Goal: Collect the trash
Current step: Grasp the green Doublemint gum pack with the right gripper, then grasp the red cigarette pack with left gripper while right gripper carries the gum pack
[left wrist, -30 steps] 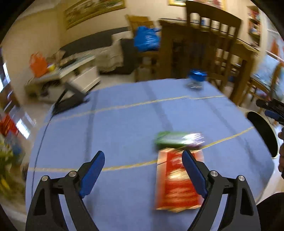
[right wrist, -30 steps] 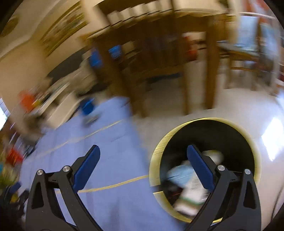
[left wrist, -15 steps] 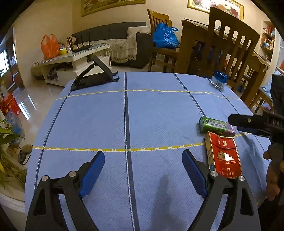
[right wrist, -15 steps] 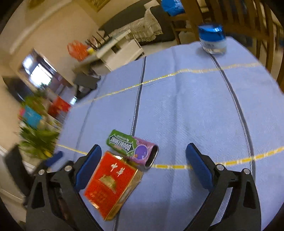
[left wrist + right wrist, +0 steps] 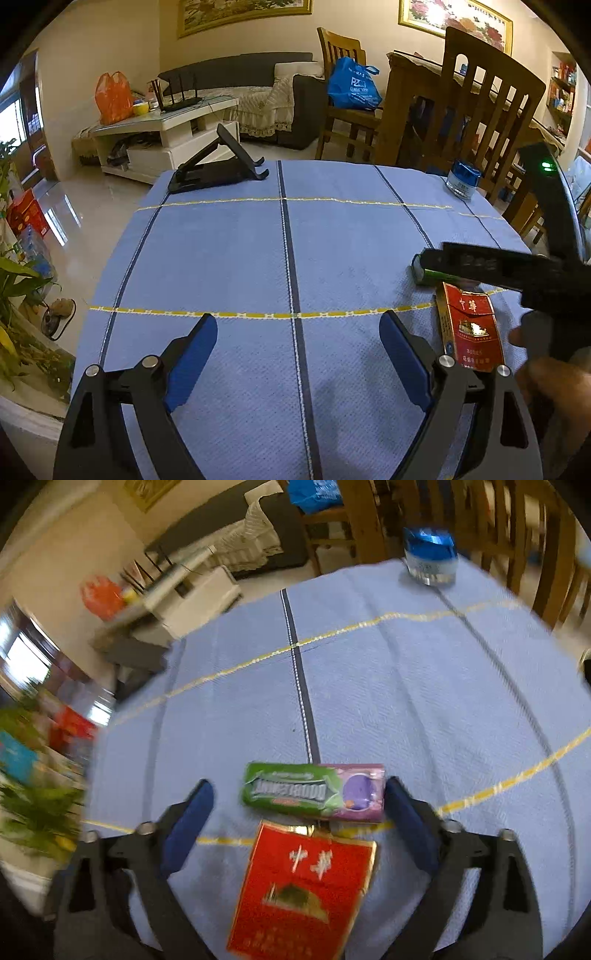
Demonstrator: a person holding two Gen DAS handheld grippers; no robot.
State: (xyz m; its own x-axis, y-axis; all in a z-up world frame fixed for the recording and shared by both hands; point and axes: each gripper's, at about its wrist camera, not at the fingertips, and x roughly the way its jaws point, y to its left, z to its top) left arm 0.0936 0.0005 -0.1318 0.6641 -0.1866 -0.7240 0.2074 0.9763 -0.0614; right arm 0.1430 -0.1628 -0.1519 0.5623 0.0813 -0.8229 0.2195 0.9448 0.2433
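We see two pieces of trash on the counter [image 5: 240, 240] — one green gum pack [image 5: 314, 792] and one red cigarette pack [image 5: 306, 893] — lying touching or nearly so, the gum pack crosswise at the cigarette pack's far end. In the right wrist view our right claw [image 5: 297, 806] is spread wide, with the gum pack between its two blue pads [image 5: 188, 825]; the pack's purple end sits just beside the pad at 3 o'clock, and we cannot tell whether they touch. The cigarette pack lies at 6 o'clock, between the claw's arms.

In the left wrist view our left claw [image 5: 297, 349] is also released, holding nothing, over bare blue cloth. From there the same cigarette pack [image 5: 469, 328] shows at 3 o'clock, and the gum pack [image 5: 432, 275] is mostly hidden behind the right claw's dark body.

Elsewhere on the counter: one blue-lidded jar [image 5: 462, 181] at 1 o'clock near the far edge, and one black folding stand [image 5: 218, 166] at 11 o'clock.
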